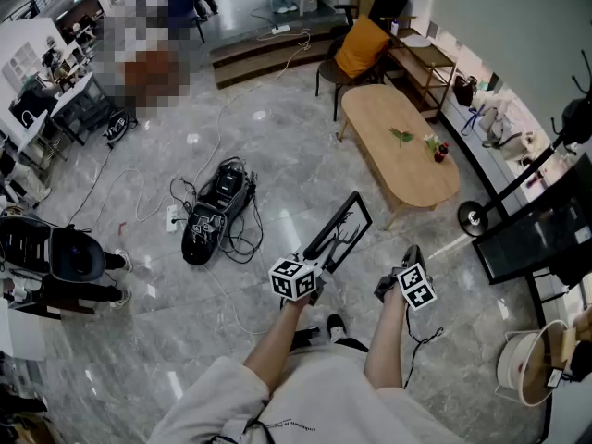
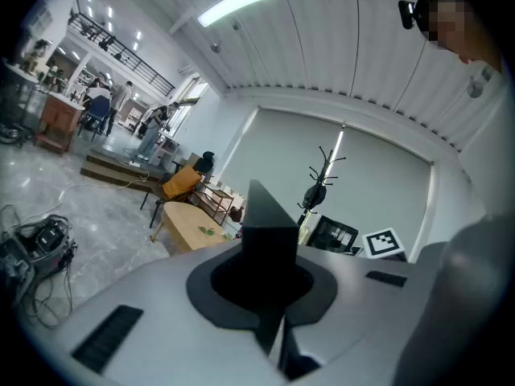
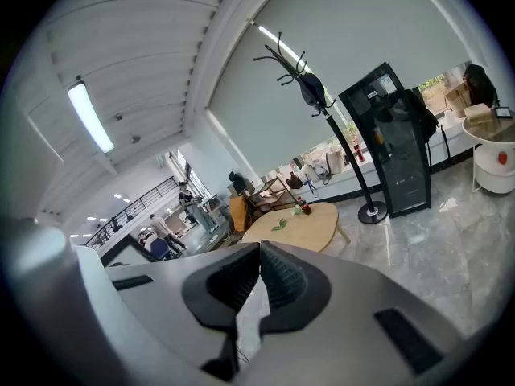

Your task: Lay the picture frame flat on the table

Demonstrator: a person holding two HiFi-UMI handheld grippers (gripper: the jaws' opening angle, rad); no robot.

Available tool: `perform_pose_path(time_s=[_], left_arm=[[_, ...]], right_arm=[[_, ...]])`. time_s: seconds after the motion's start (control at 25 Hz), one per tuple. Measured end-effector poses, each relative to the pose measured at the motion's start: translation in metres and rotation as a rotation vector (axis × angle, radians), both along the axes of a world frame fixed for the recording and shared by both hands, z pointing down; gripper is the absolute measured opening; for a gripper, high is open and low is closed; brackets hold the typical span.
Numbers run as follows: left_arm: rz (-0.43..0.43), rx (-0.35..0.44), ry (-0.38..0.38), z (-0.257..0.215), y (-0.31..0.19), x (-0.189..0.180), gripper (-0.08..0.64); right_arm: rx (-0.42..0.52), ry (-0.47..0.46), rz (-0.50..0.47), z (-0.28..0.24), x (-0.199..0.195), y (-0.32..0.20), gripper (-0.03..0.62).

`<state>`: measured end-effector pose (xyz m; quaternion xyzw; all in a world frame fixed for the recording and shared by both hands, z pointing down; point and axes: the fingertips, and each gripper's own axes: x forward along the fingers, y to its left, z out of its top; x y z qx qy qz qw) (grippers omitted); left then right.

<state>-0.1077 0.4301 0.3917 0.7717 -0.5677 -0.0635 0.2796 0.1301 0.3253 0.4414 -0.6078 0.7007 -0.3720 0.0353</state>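
The black picture frame (image 1: 343,228) is held up in the air over the grey floor, tilted on edge. My left gripper (image 1: 319,268) is shut on its near corner. In the left gripper view the frame's dark edge (image 2: 269,215) stands up from between the closed jaws of the left gripper (image 2: 269,260). My right gripper (image 1: 410,257) hangs just right of the frame, apart from it. In the right gripper view the right gripper (image 3: 257,252) has its ribbed pads pressed together with nothing between them. The oval wooden table (image 1: 381,118) lies ahead, a green sprig (image 1: 402,136) and small flowers (image 1: 436,147) on it.
A black bag with tangled cables (image 1: 215,213) sits on the floor to the left. Behind the table stand a chair with an orange jacket (image 1: 360,48) and a low shelf (image 1: 424,61). At the right are a black panel on a stand (image 1: 536,232) and a white bin (image 1: 529,363).
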Motion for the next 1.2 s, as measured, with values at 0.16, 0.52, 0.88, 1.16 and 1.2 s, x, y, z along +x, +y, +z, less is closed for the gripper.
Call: perform_pose_path(time_s=[0.16,0.52,0.88,1.16,1.2], left_arm=[[-0.057,0.024,-0.060,-0.002,-0.025,-0.049,0.026],[0.050,0.020,-0.290,-0.010,0.054,-0.087,0.026],[0.142,0.071,-0.222,-0.029,0.066,-0.093,0.026],[0.185,0.052,-0.241,-0.017,0.014,-0.062,0.026],[0.193,0.049,-0.228,-0.017,0.004,-0.055,0.026]], right_arm=[[0.075,0.120,-0.158,0.000,-0.073,0.018,0.035],[0.153,0.314,-0.184,-0.030,-0.129,0.138,0.035],[0.209,0.326,-0.242,-0.065,-0.135,0.146,0.035],[0.255,0.191,-0.266,-0.062,-0.110,0.103,0.035],[0.257,0.190,-0.267,-0.062,-0.104,0.094,0.035]])
